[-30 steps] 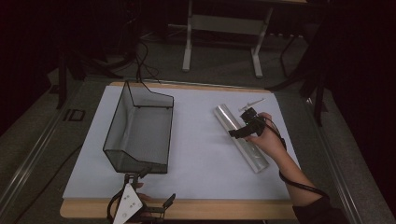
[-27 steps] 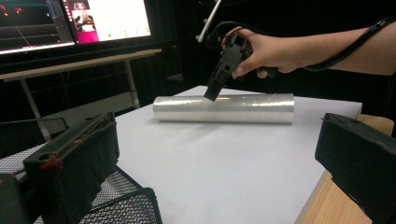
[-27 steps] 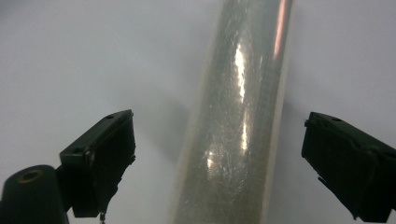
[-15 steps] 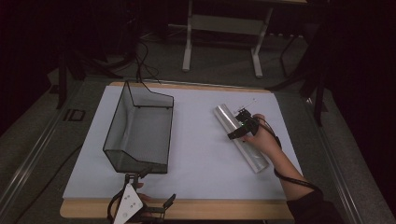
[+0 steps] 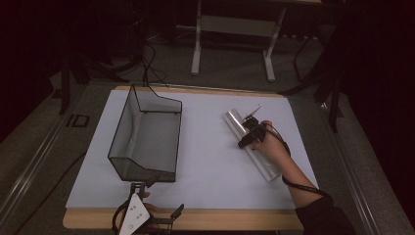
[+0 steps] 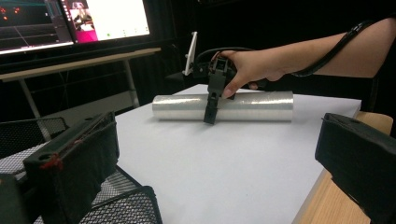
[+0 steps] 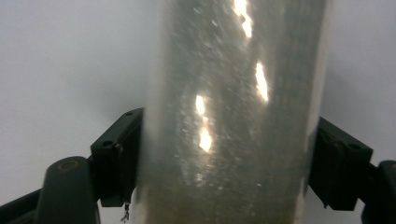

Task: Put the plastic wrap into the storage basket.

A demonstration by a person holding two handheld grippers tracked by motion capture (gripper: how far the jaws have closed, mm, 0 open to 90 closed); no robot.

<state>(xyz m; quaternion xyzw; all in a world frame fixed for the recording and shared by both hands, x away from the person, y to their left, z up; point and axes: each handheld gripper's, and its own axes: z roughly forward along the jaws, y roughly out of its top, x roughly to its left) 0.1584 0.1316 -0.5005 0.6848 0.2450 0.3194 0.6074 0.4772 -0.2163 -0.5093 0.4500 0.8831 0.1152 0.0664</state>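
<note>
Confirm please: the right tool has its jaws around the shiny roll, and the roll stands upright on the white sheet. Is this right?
Not quite. The right tool does have its jaws around the shiny roll, but the roll lies on its side on the white sheet, not upright. The left gripper view shows this plainly.

Wire basket [image 5: 147, 137] on white sheet [image 5: 205, 161], left. Shiny roll [image 5: 254, 147] lying right, right gripper [image 5: 250, 132] over it (jaw state unclear). Left gripper [image 5: 142, 215] at near edge.
</note>
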